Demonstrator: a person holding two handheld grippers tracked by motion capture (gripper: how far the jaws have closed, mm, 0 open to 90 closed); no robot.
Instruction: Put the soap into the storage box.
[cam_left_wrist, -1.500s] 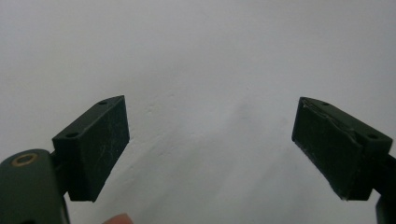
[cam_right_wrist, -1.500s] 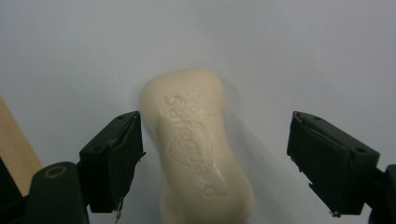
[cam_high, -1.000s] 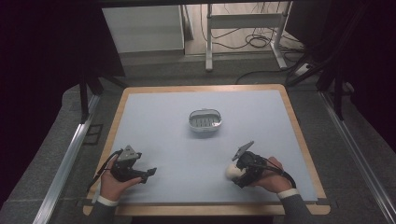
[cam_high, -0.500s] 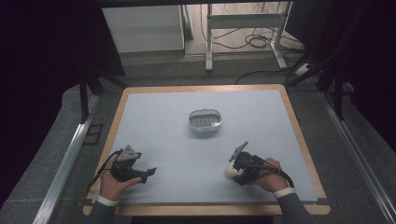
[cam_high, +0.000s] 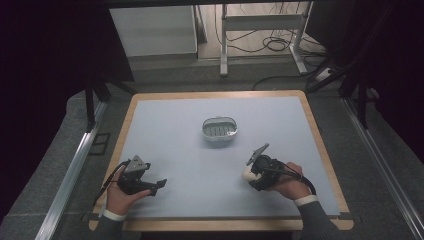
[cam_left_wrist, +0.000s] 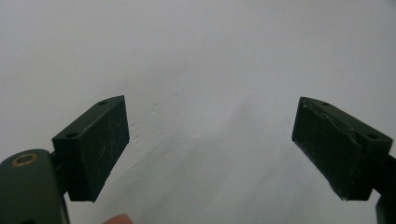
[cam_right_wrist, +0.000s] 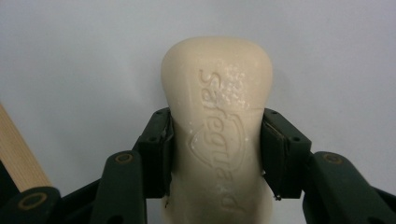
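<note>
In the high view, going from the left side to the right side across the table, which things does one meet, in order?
left gripper with open jaws → soap dish → bar of soap clamped in the right gripper → the hand holding that gripper.

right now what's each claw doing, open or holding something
Left claw: open, nothing between the jaws.
Right claw: closed on the soap.
</note>
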